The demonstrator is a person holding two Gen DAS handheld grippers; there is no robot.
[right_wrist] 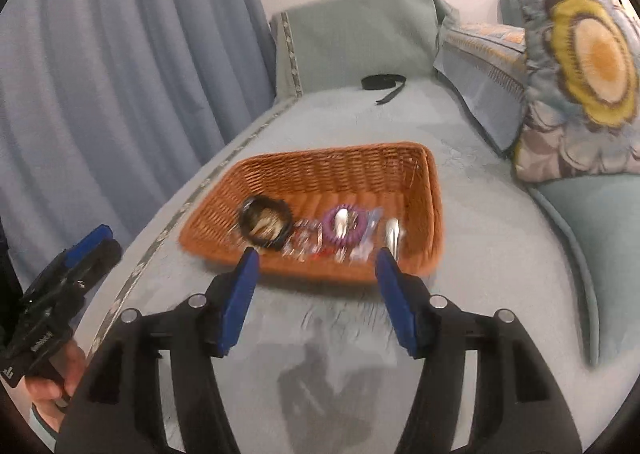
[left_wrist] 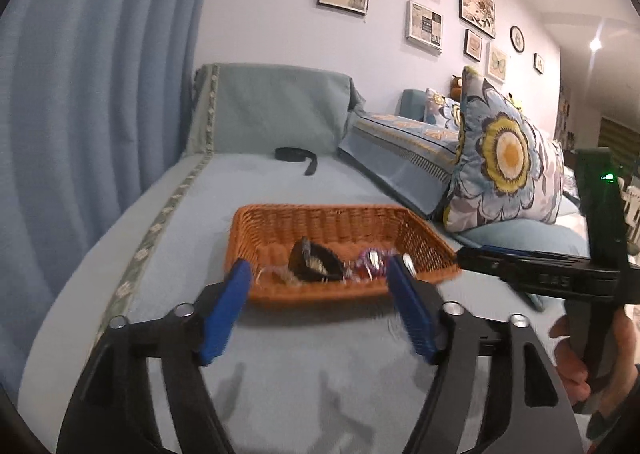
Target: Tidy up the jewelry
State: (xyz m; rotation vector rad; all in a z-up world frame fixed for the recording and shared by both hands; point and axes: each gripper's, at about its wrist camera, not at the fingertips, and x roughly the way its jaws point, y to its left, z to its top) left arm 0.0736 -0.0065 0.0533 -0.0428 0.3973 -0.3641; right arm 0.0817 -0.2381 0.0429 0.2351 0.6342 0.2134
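An orange wicker basket (left_wrist: pixel 320 222) (right_wrist: pixel 344 170) sits on the light blue sofa seat. In it lie a black ring-shaped hair piece (left_wrist: pixel 314 260) (right_wrist: pixel 265 223), a purple coil bracelet (right_wrist: pixel 345 227) (left_wrist: pixel 370 260), a silver clip (right_wrist: pixel 393 235) and some small glittery pieces (right_wrist: pixel 308 242). My left gripper (left_wrist: pixel 318 274) is open and empty, just in front of the basket's near rim. My right gripper (right_wrist: pixel 316 262) is open and empty, also just before the near rim. The left gripper also shows at the left edge of the right wrist view (right_wrist: pixel 86 244).
A black band (left_wrist: pixel 296 156) (right_wrist: pixel 382 83) lies on the seat behind the basket. A floral cushion (left_wrist: pixel 504 150) (right_wrist: pixel 580 66) leans at the right. A blue curtain (left_wrist: pixel 92 94) hangs at the left. The sofa armrest (left_wrist: pixel 276 106) stands at the back.
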